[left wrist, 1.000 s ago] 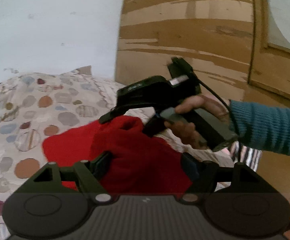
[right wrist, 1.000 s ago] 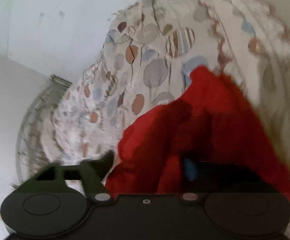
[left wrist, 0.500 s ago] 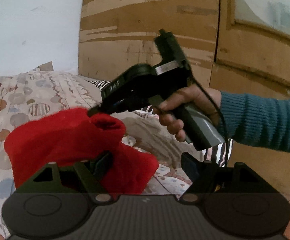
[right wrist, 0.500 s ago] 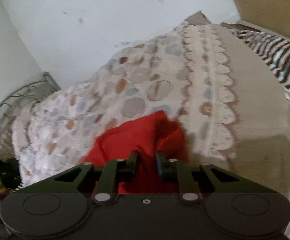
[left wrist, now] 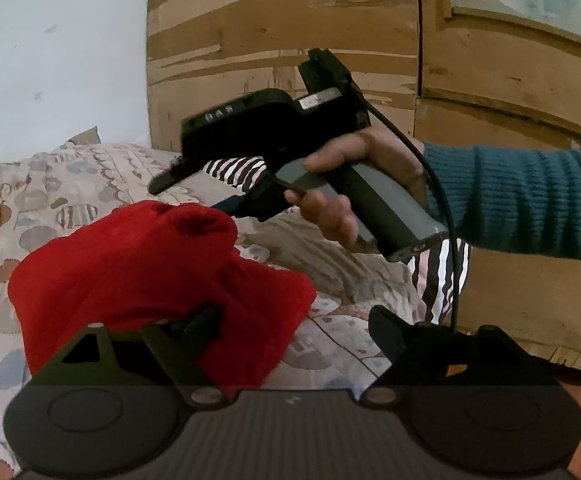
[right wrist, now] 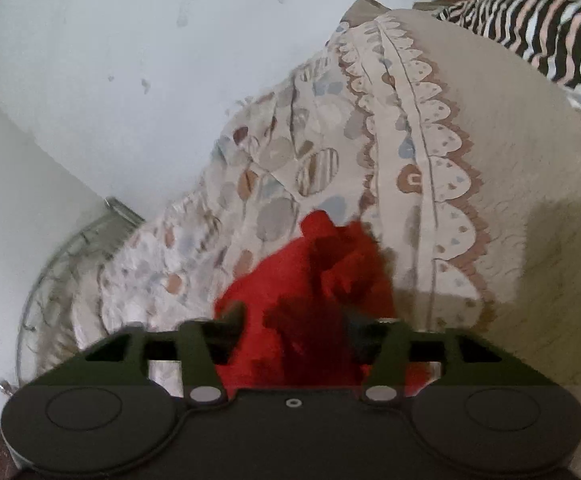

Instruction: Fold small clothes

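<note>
The left gripper (left wrist: 294, 320) was seen with its fingers (left wrist: 204, 318) spread wide and just opened a little further; one finger was sunk against the near edge of the red cloth (left wrist: 138, 268), the other stood clear over the bed (left wrist: 350, 360), so nothing was pinched. The right gripper (right wrist: 294, 320) had its fingers (right wrist: 232, 314) just parted from a tight close, and the cloth (right wrist: 314, 280) lay between them without being pressed, as far as the blur allowed. In the left view the right gripper (left wrist: 162, 184) was held by a hand (left wrist: 354, 184) just above the far side of the cloth.

The cloth was bunched on the bed (right wrist: 490, 168), directly ahead of both pairs of fingers. A raised roll was left at its top, and this could be expected to slump or spring open once released, because the thick fabric was only loosely doubled. A finger drawn back through the pile might also drag a layer along and undo the fold.

No clear long axis could be read from so lumpy a heap; in the left view it was spread somewhat wider across than away.
</note>
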The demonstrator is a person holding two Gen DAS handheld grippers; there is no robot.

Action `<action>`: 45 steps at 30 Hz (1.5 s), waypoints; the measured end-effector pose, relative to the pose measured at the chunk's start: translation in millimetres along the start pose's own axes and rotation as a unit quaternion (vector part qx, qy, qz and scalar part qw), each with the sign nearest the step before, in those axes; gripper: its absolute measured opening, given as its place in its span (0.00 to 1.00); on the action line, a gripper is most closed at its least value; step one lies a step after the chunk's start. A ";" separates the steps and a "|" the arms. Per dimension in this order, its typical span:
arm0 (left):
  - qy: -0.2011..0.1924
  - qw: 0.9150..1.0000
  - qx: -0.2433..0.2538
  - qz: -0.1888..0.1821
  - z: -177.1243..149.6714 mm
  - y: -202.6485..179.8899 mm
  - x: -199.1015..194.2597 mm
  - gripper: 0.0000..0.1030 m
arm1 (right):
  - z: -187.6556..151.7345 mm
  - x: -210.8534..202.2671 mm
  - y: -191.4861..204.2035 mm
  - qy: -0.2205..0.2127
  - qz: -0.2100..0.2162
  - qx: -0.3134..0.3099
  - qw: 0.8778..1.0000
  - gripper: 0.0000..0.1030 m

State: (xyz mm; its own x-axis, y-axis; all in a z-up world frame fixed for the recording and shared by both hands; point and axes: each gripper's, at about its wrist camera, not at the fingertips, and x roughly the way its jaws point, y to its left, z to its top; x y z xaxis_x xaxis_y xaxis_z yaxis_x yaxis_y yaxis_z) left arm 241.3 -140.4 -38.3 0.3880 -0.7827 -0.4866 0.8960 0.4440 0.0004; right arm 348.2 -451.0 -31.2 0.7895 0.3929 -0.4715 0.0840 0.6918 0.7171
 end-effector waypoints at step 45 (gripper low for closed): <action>0.081 0.950 -0.268 0.138 -0.6 66.6 7.9 0.99 | -35.3 -14.0 -10.7 -0.037 -0.064 -0.088 0.993 0.29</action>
State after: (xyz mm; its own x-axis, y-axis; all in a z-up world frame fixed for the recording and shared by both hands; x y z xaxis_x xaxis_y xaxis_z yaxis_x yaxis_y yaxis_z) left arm 303.9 -116.7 -42.6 0.5148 -0.5460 -0.6610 0.5101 0.8147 -0.2758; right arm 314.8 -442.5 -50.4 0.8219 0.2539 -0.5099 0.0844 0.8310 0.5498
